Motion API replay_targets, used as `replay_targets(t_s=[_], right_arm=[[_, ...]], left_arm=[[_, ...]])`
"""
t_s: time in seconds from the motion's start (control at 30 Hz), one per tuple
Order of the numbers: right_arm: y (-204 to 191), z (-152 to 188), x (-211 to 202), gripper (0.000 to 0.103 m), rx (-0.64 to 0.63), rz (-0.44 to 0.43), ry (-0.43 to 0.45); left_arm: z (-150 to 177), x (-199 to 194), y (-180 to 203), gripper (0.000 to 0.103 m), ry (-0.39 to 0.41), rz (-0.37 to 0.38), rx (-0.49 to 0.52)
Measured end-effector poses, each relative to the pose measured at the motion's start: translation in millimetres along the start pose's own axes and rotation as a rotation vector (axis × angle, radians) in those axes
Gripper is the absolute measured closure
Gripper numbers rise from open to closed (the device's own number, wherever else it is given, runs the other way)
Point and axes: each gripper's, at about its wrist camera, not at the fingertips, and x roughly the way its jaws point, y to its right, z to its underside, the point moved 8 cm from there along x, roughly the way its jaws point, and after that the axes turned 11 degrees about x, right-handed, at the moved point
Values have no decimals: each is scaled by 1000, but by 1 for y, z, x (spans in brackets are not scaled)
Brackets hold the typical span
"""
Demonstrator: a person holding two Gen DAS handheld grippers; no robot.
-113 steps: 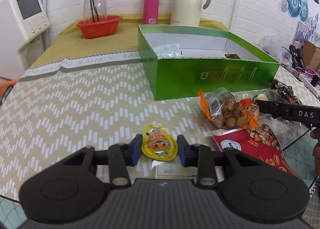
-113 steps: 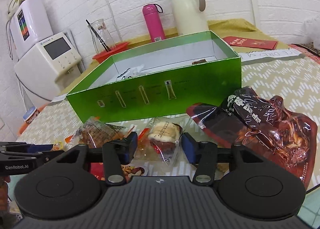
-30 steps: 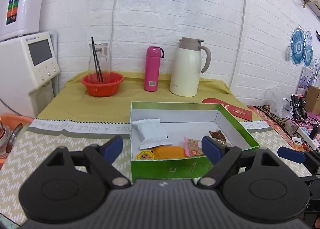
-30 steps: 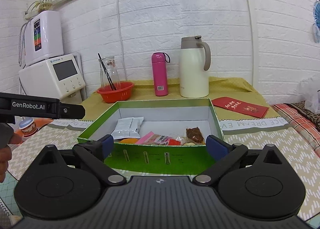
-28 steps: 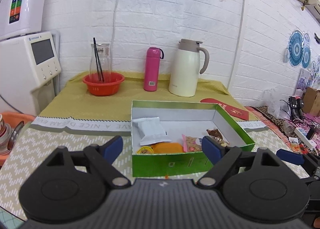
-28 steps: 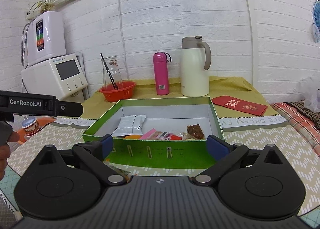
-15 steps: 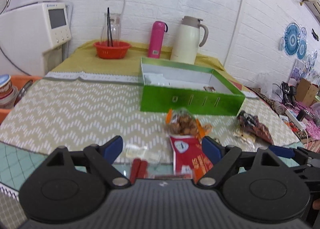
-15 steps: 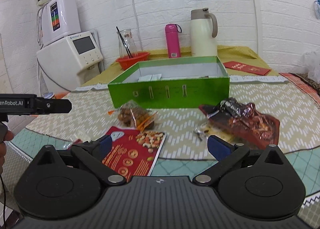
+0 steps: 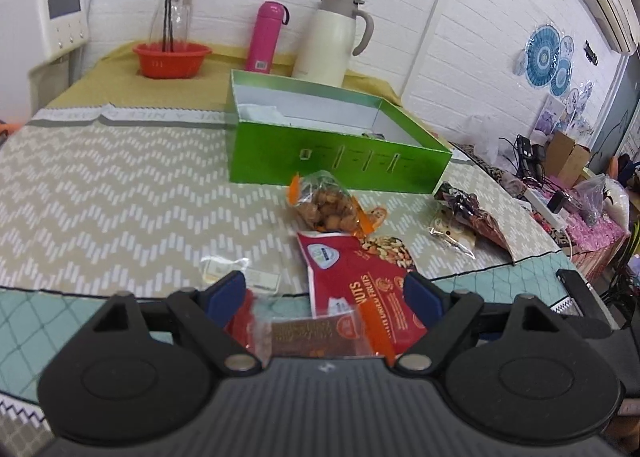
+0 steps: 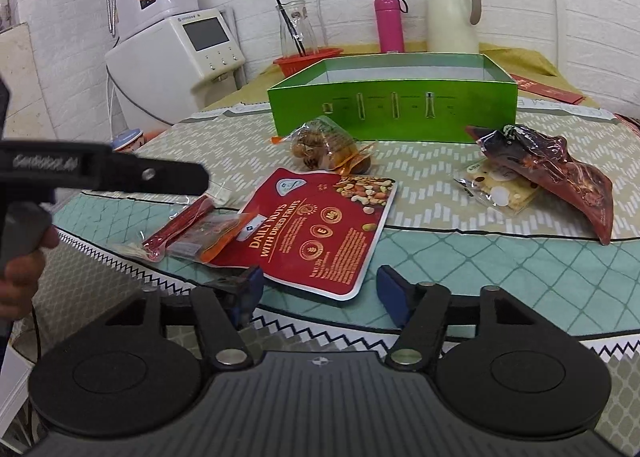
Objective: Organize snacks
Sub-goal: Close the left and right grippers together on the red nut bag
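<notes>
Through the left wrist view, the left tool [image 9: 324, 293] was seen with its blue pads spread wide and empty, poised over a small clear-wrapped brown bar [image 9: 314, 335] at the near edge of the counter [image 9: 100, 193]. Beyond it lay the large red foil nut pouch [image 9: 360, 289], a clear orange-trimmed bag of brown nuts [image 9: 332, 211] and, near the open green cardboard box [image 9: 336, 161], a dark crinkled red packet [image 9: 476, 217]. A white wrapper was glimpsed inside the box; the rest of its contents were hidden by the wall.

From the right wrist view, the right tool [image 10: 318, 295] was likewise held apart and empty, just short of the nut pouch [image 10: 316, 229]. Shown only here were the thin red stick packs [image 10: 180, 227] under the left tool's arm, the pale cracker packet [image 10: 500, 187] tucked beneath the dark packet [image 10: 552, 169], and the counter's rounded front edge.

A slip was judged likely: the flat pouch offers little to pinch, and the overlapping bar and stick packs could be dragged off the edge if a grab were made carelessly.
</notes>
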Motion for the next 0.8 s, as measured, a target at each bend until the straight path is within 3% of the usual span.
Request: replay_targets(t_s=[0.03,0.07,0.1,0.13,0.2,0.37,0.43,0.47,0.6,0.8], right_arm=[[0,0,0,15,-3,3,2],[2,-1,-1,25,-4,12,7],[6,-3,-1,45,1,35,15],[10,-4,-1,51,13,44,20],[19,-7,-2,64,57,33,22],[25,-8,-3,61,86,38,18],[24,-6,-8,55,107,19,1],[24,-3,-11,55,125,2,-11],[25,5,-21,55,221,-79,-40],[31,-4,-7,49,367,-105,8]], left_arm=[[-2,9,-1,20,-14,21,-11],[-5,18,-2,26,-30,44,-18],[-6,25,-2,42,-41,62,-26],[-7,33,-3,47,-63,83,-37],[-8,46,-5,50,-92,102,-53],[-10,61,-11,50,-121,97,-49],[-10,63,-10,63,-127,104,-36],[-9,63,-9,75,-133,104,-30],[-5,61,-8,94,-128,87,12],[-5,58,-8,93,-121,103,-1]])
